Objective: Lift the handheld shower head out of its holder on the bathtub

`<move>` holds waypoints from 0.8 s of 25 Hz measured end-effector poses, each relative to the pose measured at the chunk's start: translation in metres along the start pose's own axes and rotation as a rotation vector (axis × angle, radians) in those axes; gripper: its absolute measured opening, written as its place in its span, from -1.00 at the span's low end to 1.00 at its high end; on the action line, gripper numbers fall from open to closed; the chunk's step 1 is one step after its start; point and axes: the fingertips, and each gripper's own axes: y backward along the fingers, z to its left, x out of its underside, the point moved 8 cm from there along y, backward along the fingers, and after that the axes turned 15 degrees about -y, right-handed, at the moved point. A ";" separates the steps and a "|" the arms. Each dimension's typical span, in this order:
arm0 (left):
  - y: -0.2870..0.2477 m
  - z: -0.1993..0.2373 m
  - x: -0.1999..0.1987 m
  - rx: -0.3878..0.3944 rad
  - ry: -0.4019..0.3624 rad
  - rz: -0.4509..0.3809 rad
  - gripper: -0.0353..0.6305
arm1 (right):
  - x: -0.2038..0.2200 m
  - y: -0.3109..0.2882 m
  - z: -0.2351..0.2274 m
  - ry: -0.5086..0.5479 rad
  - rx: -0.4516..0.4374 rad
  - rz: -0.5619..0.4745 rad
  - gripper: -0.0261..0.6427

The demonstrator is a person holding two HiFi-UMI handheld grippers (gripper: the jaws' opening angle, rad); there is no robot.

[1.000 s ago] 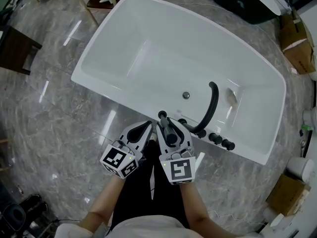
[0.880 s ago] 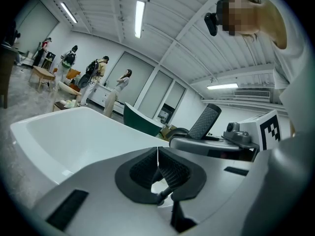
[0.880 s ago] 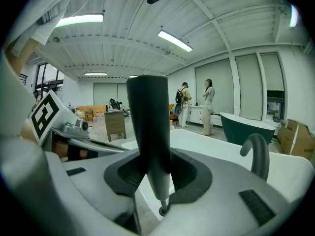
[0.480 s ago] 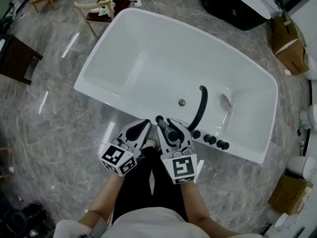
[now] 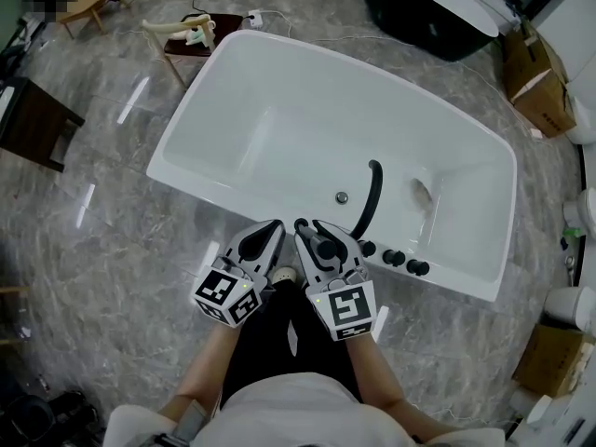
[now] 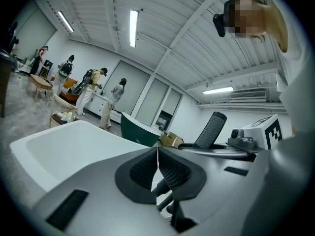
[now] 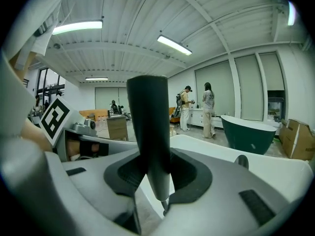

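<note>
The right gripper (image 5: 315, 233), pinching the shower head (image 7: 147, 117) while the left gripper (image 6: 157, 163) is pressed together empty, should draw it straight up off the bathtub (image 5: 458, 283)

Nothing legible here: no words, brands or numbers. The left marker cube (image 5: 226, 296) and right marker cube (image 5: 346, 309) bear only black-and-white square patterns.

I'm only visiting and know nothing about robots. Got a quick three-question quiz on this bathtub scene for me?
1. True or false: the right gripper is empty.
2. The bathtub before the person is: A white, B green, C black.
3. Fill in: the left gripper has its jaws ____, nothing between them.
Key: 1 false, it is shut on the shower head; 2 A; 3 shut.
</note>
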 end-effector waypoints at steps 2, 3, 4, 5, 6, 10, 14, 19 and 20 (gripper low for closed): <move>0.002 -0.002 -0.003 -0.001 0.002 0.001 -0.86 | -0.004 0.004 0.000 0.001 -0.002 -0.002 -0.52; 0.003 -0.003 -0.005 -0.002 0.003 0.001 -0.86 | -0.006 0.007 0.001 0.004 -0.003 -0.003 -0.52; 0.004 -0.005 -0.007 -0.003 0.003 0.000 -0.86 | -0.008 0.009 0.001 0.008 -0.005 -0.004 -0.52; 0.004 -0.007 -0.009 -0.004 0.002 -0.002 -0.86 | -0.010 0.012 0.002 0.012 -0.008 -0.006 -0.52; 0.005 -0.008 -0.011 -0.005 0.000 -0.005 -0.86 | -0.012 0.015 0.003 0.017 -0.012 -0.008 -0.52; 0.005 -0.013 -0.023 0.002 -0.015 -0.027 -0.86 | -0.022 0.023 0.006 0.029 -0.018 -0.030 -0.52; 0.000 -0.017 -0.035 0.017 -0.035 -0.053 -0.86 | -0.033 0.032 0.006 0.035 -0.012 -0.059 -0.52; -0.005 -0.028 -0.045 0.054 -0.051 -0.077 -0.86 | -0.042 0.049 -0.002 0.003 0.005 -0.081 -0.52; -0.006 -0.030 -0.047 0.064 -0.056 -0.078 -0.86 | -0.045 0.052 -0.004 -0.011 0.010 -0.087 -0.52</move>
